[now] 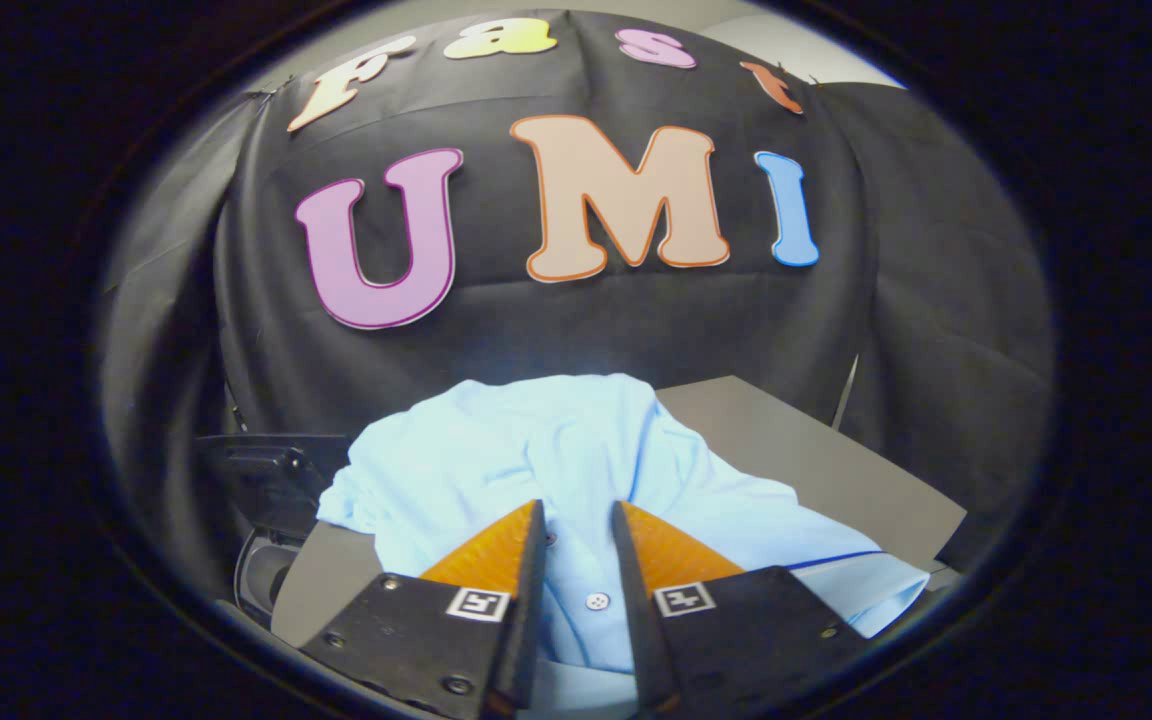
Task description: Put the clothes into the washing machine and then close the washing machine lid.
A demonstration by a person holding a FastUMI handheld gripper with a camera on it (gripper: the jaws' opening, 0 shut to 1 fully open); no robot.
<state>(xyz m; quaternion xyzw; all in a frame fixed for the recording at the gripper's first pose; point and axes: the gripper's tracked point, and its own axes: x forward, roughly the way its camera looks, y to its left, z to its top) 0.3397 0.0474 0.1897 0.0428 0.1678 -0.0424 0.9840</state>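
Light blue shirt (576,450) lies heaped on the grey table (816,460), centre to lower right of the frame, placket and a white button (597,601) showing in the gap between the fingers. Gripper (578,515) sits at bottom centre, jaws a narrow gap apart with shirt fabric in the gap; can't tell if the pads actually press the cloth, so grip is unconfirmed.

Risks, judged from here:
- Pinch may catch only one thin layer at the placket; the rest of the shirt would drag, unfold and slip free on the lift.
- A trailing sleeve or hem at lower right, near the table edge, could snag there or hang outside the drum and block the lid.
- Fingers low on the cloth: pushing down further could jam the tips on the table instead of gathering fabric.
- Dark part (266,470) at lower left, beside the shirt's left edge, is probably the washing machine, not certain; a blind swing that way could hit it.

Pose: gripper is held low and roughly level with the table, pointed forward at the booth's back wall, fingers angled slightly down onto the near part of the shirt. The holding hand is out of frame.
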